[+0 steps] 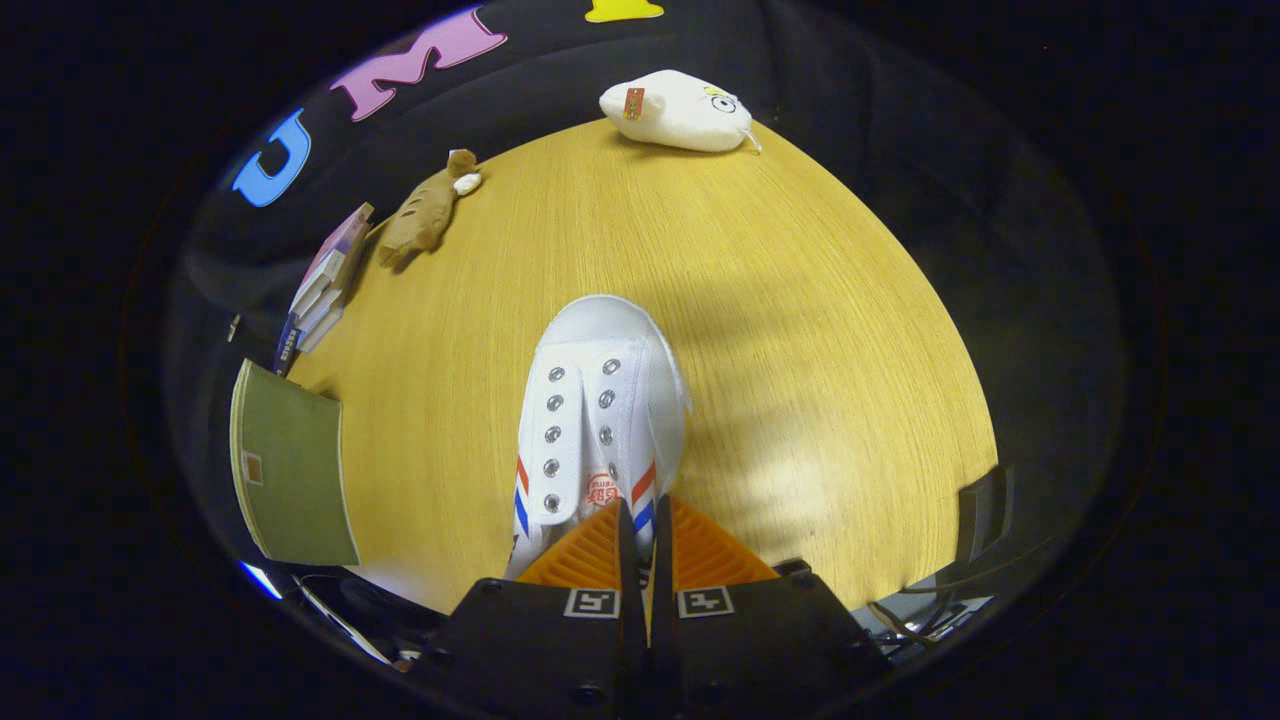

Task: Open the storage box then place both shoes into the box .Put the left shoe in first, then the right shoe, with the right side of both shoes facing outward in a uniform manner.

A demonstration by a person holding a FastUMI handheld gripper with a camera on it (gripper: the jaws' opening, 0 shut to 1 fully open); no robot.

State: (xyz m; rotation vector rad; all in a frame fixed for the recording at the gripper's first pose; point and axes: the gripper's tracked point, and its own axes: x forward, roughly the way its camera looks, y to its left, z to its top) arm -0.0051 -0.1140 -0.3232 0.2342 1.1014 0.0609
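shoe (600, 410) | held at heel opening, long axis straight ahead of tongs, toe farthest | gripper (645, 520) pinched on shoe collar

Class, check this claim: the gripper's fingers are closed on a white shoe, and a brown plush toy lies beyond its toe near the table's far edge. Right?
Not quite. The gripper view shows a white plush toy beyond the white shoe toe; the gripper fingers are closed on the shoe.

Red logo on shoe tongue (603, 490) unreadable.
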